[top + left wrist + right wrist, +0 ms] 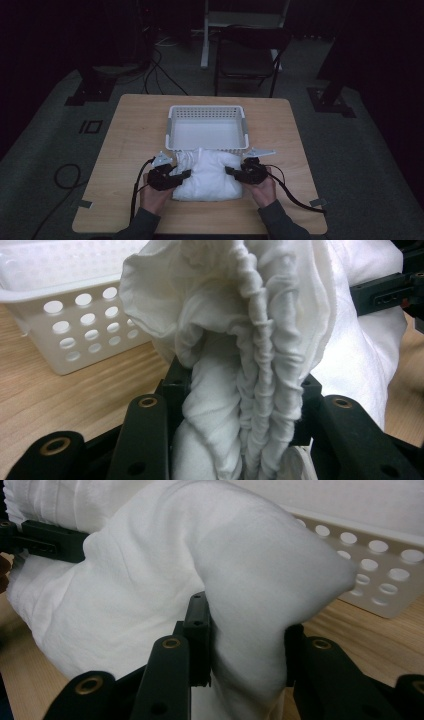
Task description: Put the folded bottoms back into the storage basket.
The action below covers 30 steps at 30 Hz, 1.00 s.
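Observation:
A folded white garment (209, 174) lies on the wooden table (130, 135) just in front of a white perforated basket (206, 127). My left gripper (186, 174) is shut on the garment's left side, pinching its gathered elastic edge (260, 365) between the black jaws. On the opposite side my right gripper (229, 171) is shut on a thick fold of the same cloth (250, 590). The basket wall shows behind the cloth in both gripper views (80, 325) (370, 560). Each gripper's far jaw appears in the other's view.
The basket (206, 127) is empty inside and touches the garment's far edge. A dark chair (247, 55) stands beyond the table. Cables (65, 175) run over the floor at the left. Tape marks sit near the table's front corners (85, 203).

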### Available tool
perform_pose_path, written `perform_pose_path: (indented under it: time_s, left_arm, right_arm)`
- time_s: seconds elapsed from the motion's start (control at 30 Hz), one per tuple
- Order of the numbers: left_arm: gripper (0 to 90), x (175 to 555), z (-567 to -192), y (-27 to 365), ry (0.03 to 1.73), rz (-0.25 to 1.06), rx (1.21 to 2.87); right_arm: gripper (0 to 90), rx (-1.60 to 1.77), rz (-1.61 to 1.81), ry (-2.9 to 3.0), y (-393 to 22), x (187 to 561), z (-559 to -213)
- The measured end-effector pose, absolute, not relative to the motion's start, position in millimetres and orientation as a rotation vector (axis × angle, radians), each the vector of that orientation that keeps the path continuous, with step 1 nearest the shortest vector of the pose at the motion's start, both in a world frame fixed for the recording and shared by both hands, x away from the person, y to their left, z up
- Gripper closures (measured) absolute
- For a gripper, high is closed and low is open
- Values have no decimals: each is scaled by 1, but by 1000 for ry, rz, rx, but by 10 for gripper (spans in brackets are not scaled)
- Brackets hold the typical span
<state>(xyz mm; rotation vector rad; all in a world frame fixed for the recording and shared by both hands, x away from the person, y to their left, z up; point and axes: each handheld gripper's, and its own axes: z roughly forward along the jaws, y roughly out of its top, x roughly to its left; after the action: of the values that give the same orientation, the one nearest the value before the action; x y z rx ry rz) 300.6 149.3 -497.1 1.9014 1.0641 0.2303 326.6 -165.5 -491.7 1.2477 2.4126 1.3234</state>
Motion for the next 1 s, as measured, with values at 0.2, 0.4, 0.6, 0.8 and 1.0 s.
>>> perform_pose_path:
  time_s: [0.2,0.4,0.6,0.8,1.0]
  left_arm:
    - [573,300,-492,149,1055,242,1892]
    - [573,299,-488,150,1049,248,1881]
    - [573,297,-484,150,1044,250,1877]
    - [573,298,-481,150,1046,249,1880]
    - [573,298,-476,149,1037,260,1878]
  right_arm:
    - [693,1231,1331,2401,-166,326,-486]
    - [693,1219,1336,2393,-166,325,-482]
    - [693,1204,1336,2389,-166,324,-479]
    - [693,1195,1331,2388,-166,324,-475]
    - [693,1192,1334,2383,-167,325,-472]
